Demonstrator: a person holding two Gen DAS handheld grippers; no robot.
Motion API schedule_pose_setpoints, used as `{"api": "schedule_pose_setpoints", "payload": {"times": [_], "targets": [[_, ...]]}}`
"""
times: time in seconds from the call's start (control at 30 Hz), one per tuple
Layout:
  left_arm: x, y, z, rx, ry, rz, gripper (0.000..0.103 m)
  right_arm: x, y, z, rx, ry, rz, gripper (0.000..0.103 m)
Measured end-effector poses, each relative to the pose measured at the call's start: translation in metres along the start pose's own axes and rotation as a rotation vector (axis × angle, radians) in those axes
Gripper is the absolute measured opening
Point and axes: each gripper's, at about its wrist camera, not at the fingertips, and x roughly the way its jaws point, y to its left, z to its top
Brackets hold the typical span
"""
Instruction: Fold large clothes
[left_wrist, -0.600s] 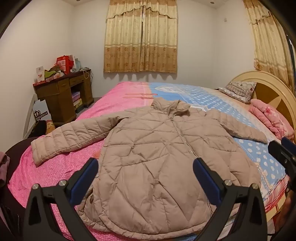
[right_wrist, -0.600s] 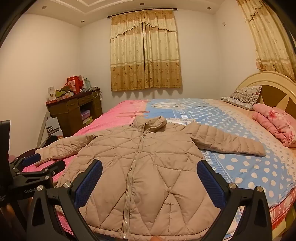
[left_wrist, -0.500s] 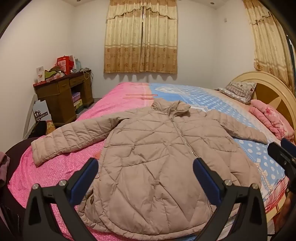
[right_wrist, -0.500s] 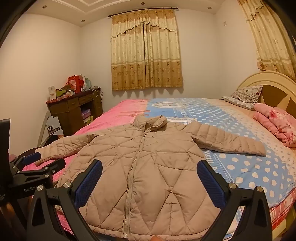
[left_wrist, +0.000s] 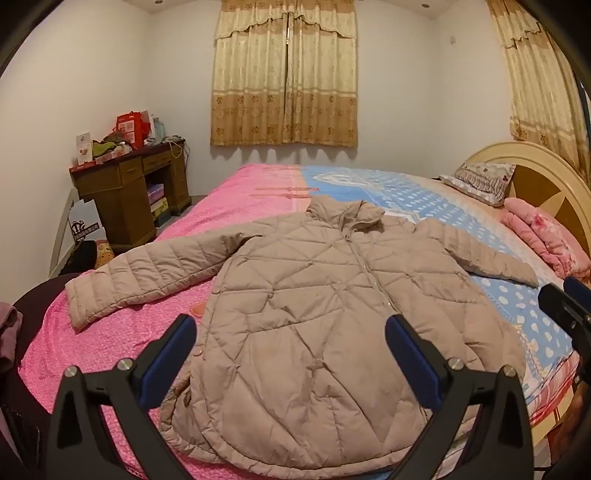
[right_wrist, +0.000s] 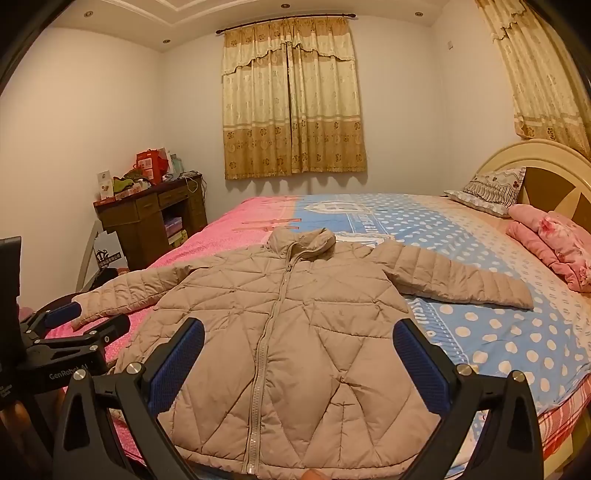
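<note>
A beige quilted puffer jacket (left_wrist: 314, 317) lies flat and zipped on the bed, collar away from me, both sleeves spread out; it also shows in the right wrist view (right_wrist: 288, 328). My left gripper (left_wrist: 290, 332) is open and empty, held above the jacket's hem. My right gripper (right_wrist: 299, 336) is open and empty, above the hem near the zipper. The left gripper shows at the left edge of the right wrist view (right_wrist: 85, 317), and the right gripper at the right edge of the left wrist view (left_wrist: 569, 302).
The bed (left_wrist: 240, 192) has a pink and blue dotted cover. A pillow (left_wrist: 480, 181) and folded pink bedding (left_wrist: 546, 236) lie by the headboard (left_wrist: 535, 166). A cluttered wooden desk (left_wrist: 125, 184) stands at the left wall. Curtains (left_wrist: 284, 74) hang behind.
Both views have shifted very slightly; the jacket lies unchanged and both grippers stay open.
</note>
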Motion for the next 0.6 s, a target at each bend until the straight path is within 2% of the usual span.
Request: {"api": "schedule_pose_setpoints", "payload": {"times": [0.6], "targets": [[0.0027, 0.0012, -0.0026, 0.003, 0.010, 0.004, 0.103, 0.0026, -0.0017, -0.0029, -0.008, 0.004, 0.007, 0.102]]}}
